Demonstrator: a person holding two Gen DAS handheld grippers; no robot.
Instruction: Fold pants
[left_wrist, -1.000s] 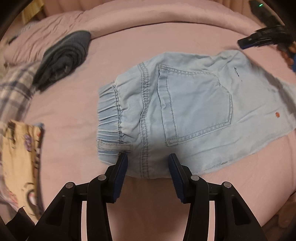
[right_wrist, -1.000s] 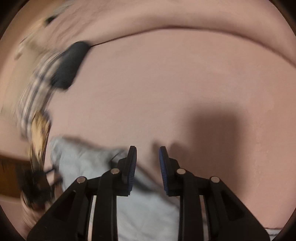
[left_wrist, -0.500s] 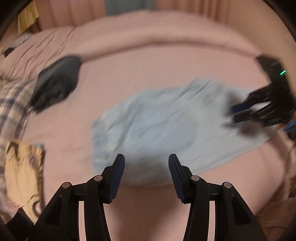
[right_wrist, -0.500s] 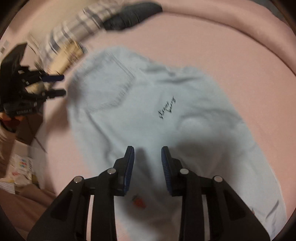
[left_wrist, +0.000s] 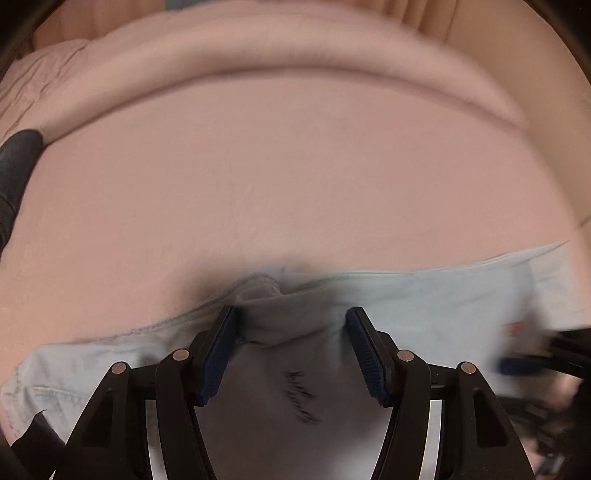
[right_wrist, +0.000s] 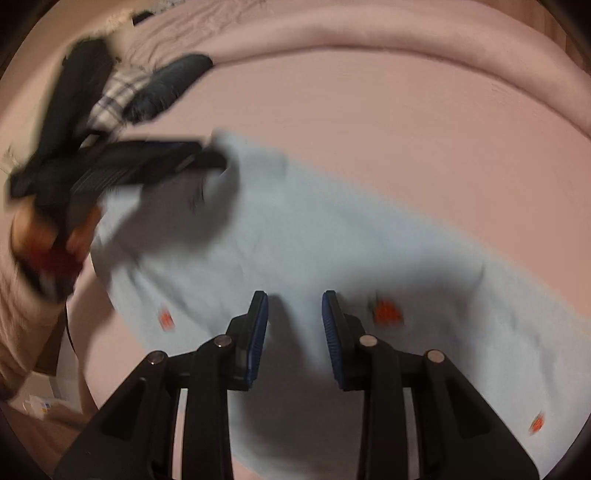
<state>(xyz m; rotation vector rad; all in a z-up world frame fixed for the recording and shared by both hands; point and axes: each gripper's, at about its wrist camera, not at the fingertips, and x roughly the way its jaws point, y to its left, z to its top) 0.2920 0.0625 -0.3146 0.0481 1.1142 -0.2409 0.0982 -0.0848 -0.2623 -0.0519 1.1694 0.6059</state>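
From the left wrist, the left gripper (left_wrist: 291, 325) stands with its blue-padded jaws spread wide, a raised bunch of the light blue denim pants (left_wrist: 424, 306) sitting between them; the pads are not closed on the cloth. The pants lie blurred across the lower part of the pink bed (left_wrist: 277, 177), with dark script printed on the fabric below the jaws. From the right wrist, the right gripper (right_wrist: 294, 317) hangs over the pants (right_wrist: 314, 229) with its jaws apart and nothing between them. The left gripper (right_wrist: 207, 157) shows blurred at the garment's far left edge. A dark folded garment (right_wrist: 170, 85) and plaid cloth (right_wrist: 114, 99) lie beyond.
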